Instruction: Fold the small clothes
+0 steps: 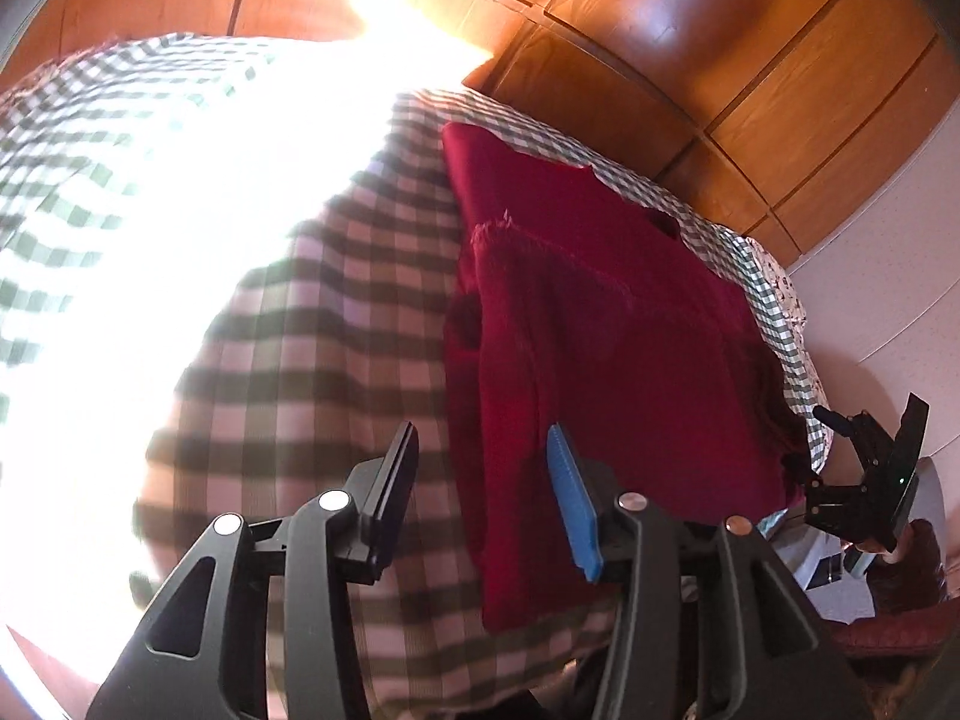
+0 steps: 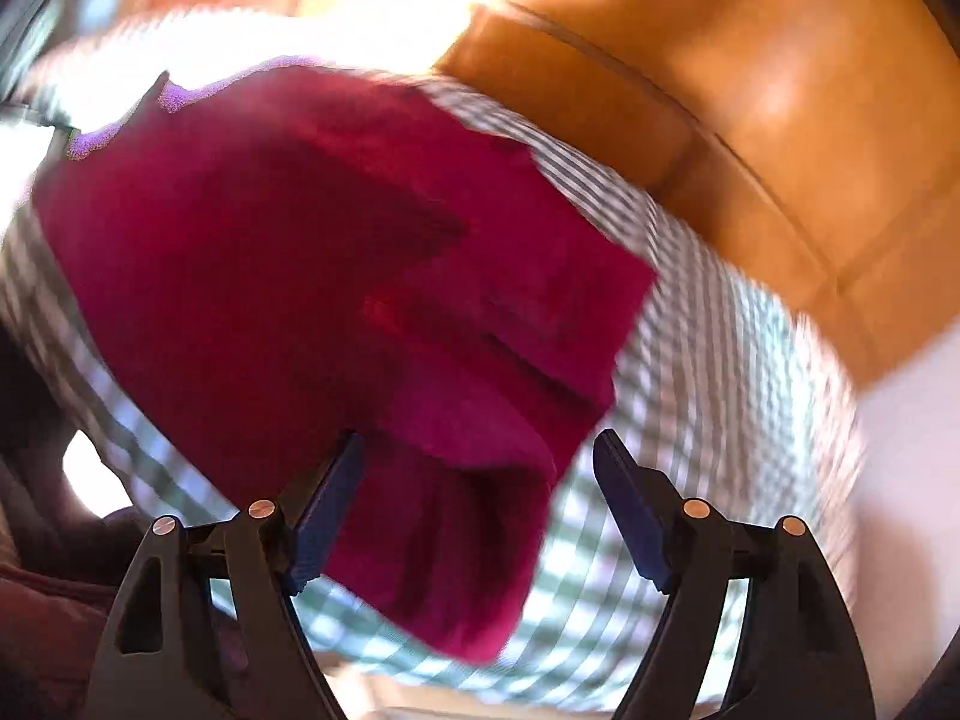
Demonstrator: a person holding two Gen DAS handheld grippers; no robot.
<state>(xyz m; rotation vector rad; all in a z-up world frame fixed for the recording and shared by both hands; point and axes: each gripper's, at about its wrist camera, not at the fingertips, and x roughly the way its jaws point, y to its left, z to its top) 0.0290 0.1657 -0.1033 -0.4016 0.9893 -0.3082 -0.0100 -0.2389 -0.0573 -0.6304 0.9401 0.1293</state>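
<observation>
A dark red garment [image 1: 600, 312] lies folded in layers on a green-and-white checked cloth [image 1: 336, 330]. My left gripper [image 1: 486, 480] hovers over the garment's near left edge. Its jaws stand apart and its blue pad [image 1: 573, 510] is clear of the fabric. My right gripper [image 1: 870, 456] shows at the cloth's right edge in the left wrist view. The right wrist view is blurred: the red garment [image 2: 300, 270] fills its middle, and the right gripper [image 2: 480, 480] is open wide above the garment's near corner, pressing on nothing.
Strong sunlight whites out the left part of the checked cloth [image 1: 150, 240]. Glossy wooden panels [image 1: 750, 60] lie beyond the cloth. The cloth's right edge [image 1: 804, 360] drops to a pale floor. Something dark maroon [image 2: 36, 630] sits at the lower left.
</observation>
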